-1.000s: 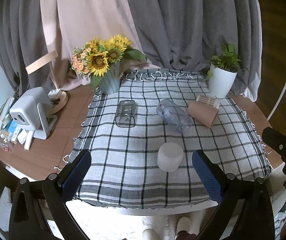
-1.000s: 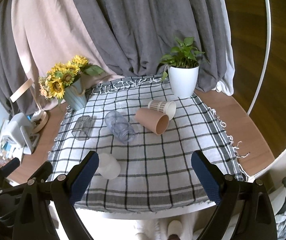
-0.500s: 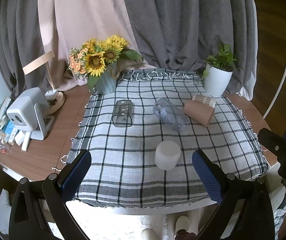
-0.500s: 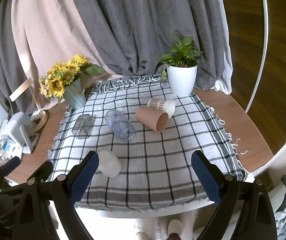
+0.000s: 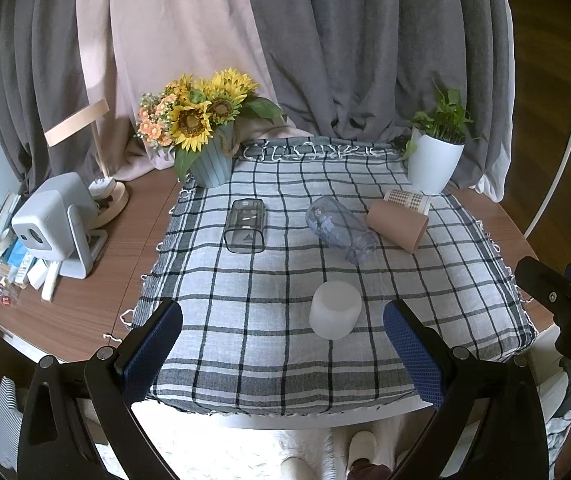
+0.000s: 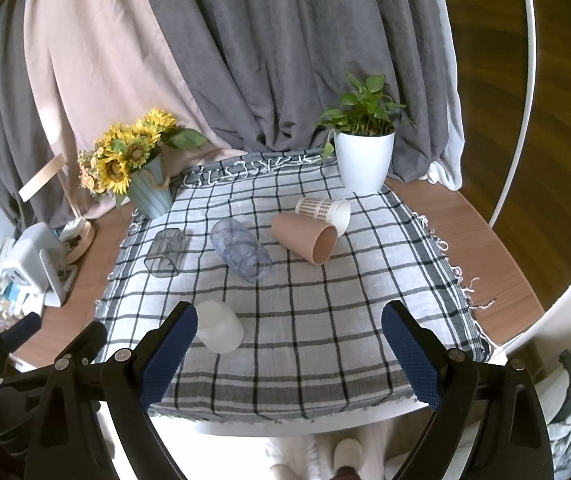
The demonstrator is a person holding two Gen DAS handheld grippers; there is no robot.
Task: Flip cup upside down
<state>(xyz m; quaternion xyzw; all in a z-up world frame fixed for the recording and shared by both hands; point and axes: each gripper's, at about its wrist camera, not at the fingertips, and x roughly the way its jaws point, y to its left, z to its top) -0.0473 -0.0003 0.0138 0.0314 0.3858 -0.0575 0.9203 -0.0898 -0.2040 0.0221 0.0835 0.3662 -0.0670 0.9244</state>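
A white cup (image 5: 335,314) stands upside down on the checked cloth (image 5: 245,344) near the front; it also shows in the right wrist view (image 6: 219,332). Several cups lie on their sides farther back: a smoky square cup (image 5: 245,226), a clear bluish glass (image 5: 339,230), a tan cup (image 5: 397,226) and a patterned paper cup (image 5: 407,200). My left gripper (image 5: 283,344) is open and empty, held back over the table's front edge. My right gripper (image 6: 289,354) is open and empty, also at the front edge.
A sunflower vase (image 5: 209,160) stands at the cloth's back left and a white potted plant (image 5: 433,164) at the back right. A small projector (image 5: 51,224) and clutter sit on the wooden table (image 5: 125,248) to the left. Curtains hang behind.
Both grippers have drawn back and up a little from the table, so the cups look smaller and farther away. Nothing on the cloth has moved.
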